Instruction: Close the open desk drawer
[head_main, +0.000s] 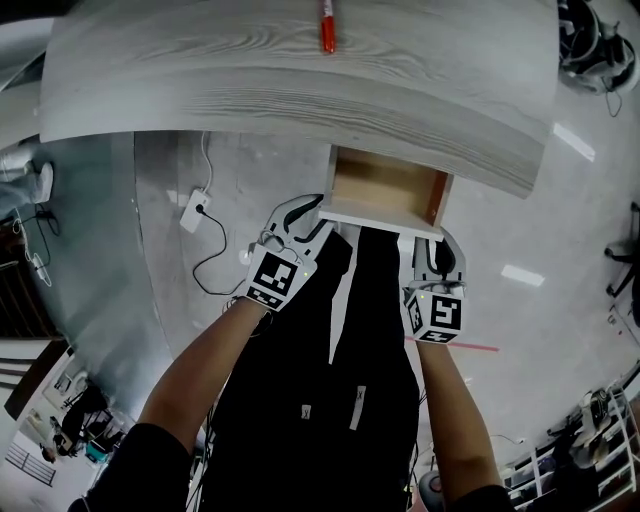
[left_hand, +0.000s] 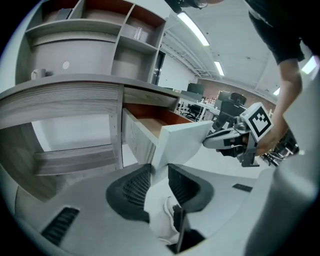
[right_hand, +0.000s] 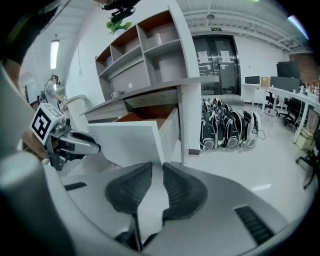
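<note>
A grey wood-grain desk top (head_main: 300, 90) fills the 12 o'clock part of the head view. From under its front edge, an open drawer with a white front panel and a brown wooden inside (head_main: 380, 222) stands pulled out toward 6 o'clock. The left gripper (head_main: 305, 222) is at 7 o'clock of the drawer front, just below its corner. Its fingers (left_hand: 132, 190) stand apart, and the panel's lower corner shows at the gap between the tips. The right gripper (head_main: 438, 250) is at 5 o'clock of the front. Its fingers (right_hand: 182, 190) leave a narrow gap and clamp nothing; the other lower corner is just above it. A red marker (head_main: 327, 28) lies on the desk at 12 o'clock.
</note>
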